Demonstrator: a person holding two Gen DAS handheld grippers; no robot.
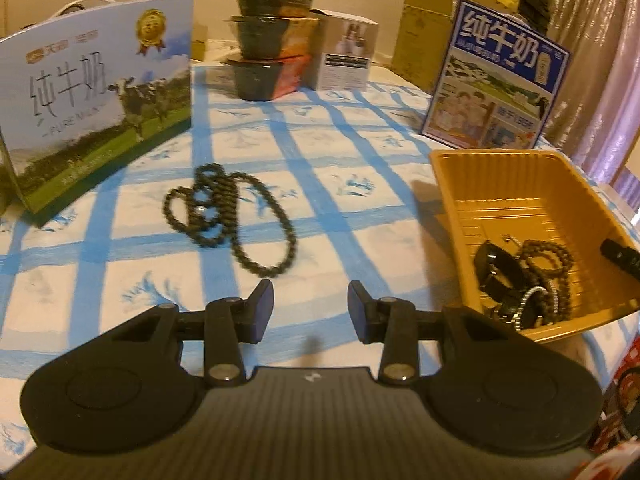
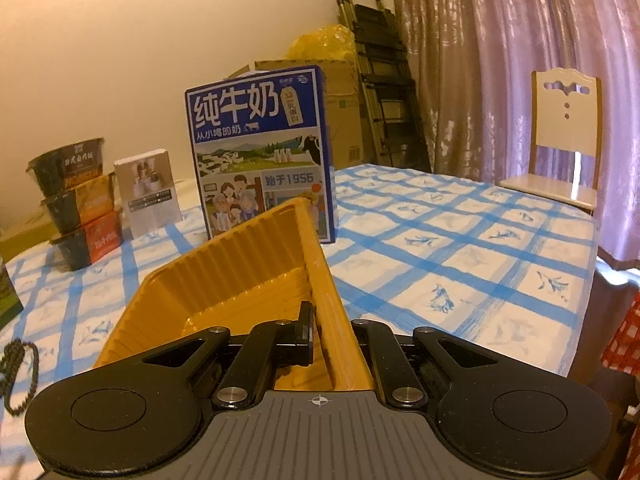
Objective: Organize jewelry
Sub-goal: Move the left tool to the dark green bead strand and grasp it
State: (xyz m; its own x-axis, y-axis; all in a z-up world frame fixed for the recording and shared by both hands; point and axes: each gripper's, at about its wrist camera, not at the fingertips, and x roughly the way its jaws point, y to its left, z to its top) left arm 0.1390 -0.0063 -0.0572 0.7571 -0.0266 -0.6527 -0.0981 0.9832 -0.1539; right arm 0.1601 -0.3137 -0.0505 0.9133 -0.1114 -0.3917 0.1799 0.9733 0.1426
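Altogether one bead necklace [image 1: 232, 216] outside tray [image 1: 452, 184]

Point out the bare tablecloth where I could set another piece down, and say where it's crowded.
Bare tablecloth lies between the bead necklace and the yellow tray, and a wide stretch runs from the blue milk box toward the chair. The back edge is crowded: stacked bowls, a small white box, the cow milk carton.

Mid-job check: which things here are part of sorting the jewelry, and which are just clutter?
Job: bead necklace on the cloth; yellow tray, tilted, with watch and beads inside; left gripper; right gripper.
Clutter: milk boxes; stacked bowls; chair.
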